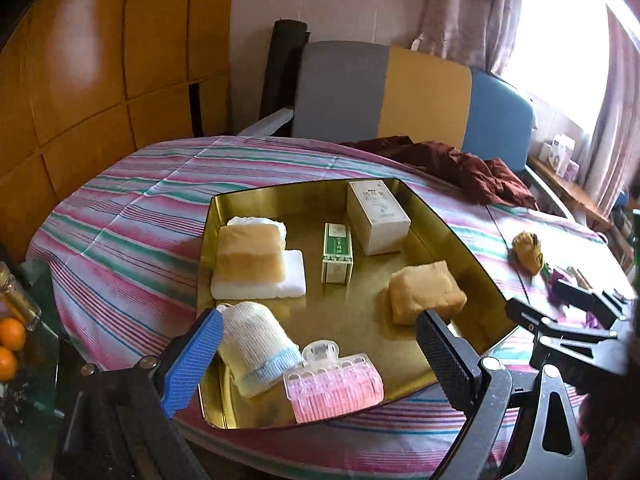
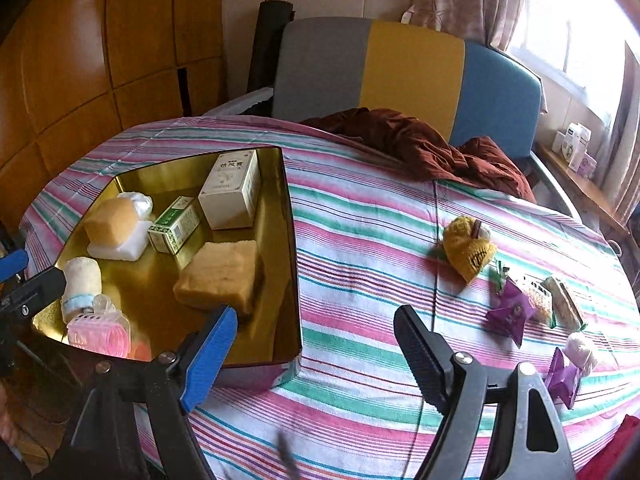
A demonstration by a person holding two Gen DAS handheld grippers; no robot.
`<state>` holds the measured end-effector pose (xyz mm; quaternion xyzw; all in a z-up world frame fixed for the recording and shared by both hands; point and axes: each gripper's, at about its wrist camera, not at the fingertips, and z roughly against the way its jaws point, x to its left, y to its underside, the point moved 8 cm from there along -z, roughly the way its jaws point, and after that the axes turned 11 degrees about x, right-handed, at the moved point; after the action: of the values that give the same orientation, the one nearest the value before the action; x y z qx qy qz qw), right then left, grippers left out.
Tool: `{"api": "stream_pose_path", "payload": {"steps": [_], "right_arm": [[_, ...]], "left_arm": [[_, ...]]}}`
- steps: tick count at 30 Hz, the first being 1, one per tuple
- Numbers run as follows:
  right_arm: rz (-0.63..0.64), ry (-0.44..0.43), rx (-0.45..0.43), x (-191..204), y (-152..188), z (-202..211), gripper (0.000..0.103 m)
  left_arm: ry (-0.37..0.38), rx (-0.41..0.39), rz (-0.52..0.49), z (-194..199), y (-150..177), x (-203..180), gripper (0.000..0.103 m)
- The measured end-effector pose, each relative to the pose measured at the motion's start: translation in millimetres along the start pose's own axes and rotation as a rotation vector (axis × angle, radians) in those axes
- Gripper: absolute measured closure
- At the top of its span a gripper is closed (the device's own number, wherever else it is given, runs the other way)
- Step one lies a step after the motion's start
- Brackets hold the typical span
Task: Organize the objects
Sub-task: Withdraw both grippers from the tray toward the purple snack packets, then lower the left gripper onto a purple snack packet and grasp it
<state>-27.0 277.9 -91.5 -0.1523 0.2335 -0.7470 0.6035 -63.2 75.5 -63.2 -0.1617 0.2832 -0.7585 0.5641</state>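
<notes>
Landmark: gold tin tray (image 1: 460, 232) on the striped tablecloth of the table (image 2: 360, 248).

Left hand-held gripper (image 1: 320, 344) hovered over the tray's near edge. Jaws stood wide apart, blue pad on one side, black pad on the other, nothing clamped. Between and under them lay a rolled white sock with a blue cuff (image 1: 256, 344) and a pink hair roller (image 1: 332, 384), both inside the tray at its near end. Pads touched neither, as far as could be seen.

Also inside the tray: a tan sponge stacked on a white block (image 1: 252, 256) at the left side; a small green-and-white box (image 1: 338, 252) in the middle; a larger white box (image 1: 378, 216) standing at the far corner; a second tan sponge (image 1: 424, 292) by the right wall.

Right hand-held gripper (image 2: 316, 344) sat at the tray's near right corner, over bare cloth. Jaws apart, empty.

Outside the tray, well off to its right: a yellow knitted item (image 2: 470, 250), then purple wrapped packets (image 2: 512, 312) and other small wrapped snacks (image 2: 564, 304) farther right, and a pale round item (image 2: 580, 350) nearest the table's right edge. A dark red garment (image 2: 420, 144) was bunched beyond the tray's far right, against a grey, yellow and blue chair back (image 2: 400, 68).
</notes>
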Motion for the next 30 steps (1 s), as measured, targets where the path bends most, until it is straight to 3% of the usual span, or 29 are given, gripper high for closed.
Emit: {"api": "stream_pose_path", "payload": {"steps": [6, 12, 22, 30], "right_arm": [[-0.005, 0.029, 0.003, -11.3, 0.7, 3.3, 0.021], [-0.050, 0.067, 0.015, -46.0, -3.1, 5.9, 0.021], [-0.209, 0.165, 0.044, -149.2, -3.5, 16.6, 0.021], [-0.485, 0.156, 0.037, -240.6, 11.9, 21.1, 0.021]], "left_arm": [[-0.019, -0.022, -0.043, 0.0, 0.3, -5.1, 0.006], [0.003, 0.009, -0.081, -9.5, 3.8, -16.3, 0.006], [0.038, 0.028, -0.173, -18.5, 3.4, -44.9, 0.006], [0.062, 0.040, -0.242, -22.9, 3.9, -72.8, 0.006]]}}
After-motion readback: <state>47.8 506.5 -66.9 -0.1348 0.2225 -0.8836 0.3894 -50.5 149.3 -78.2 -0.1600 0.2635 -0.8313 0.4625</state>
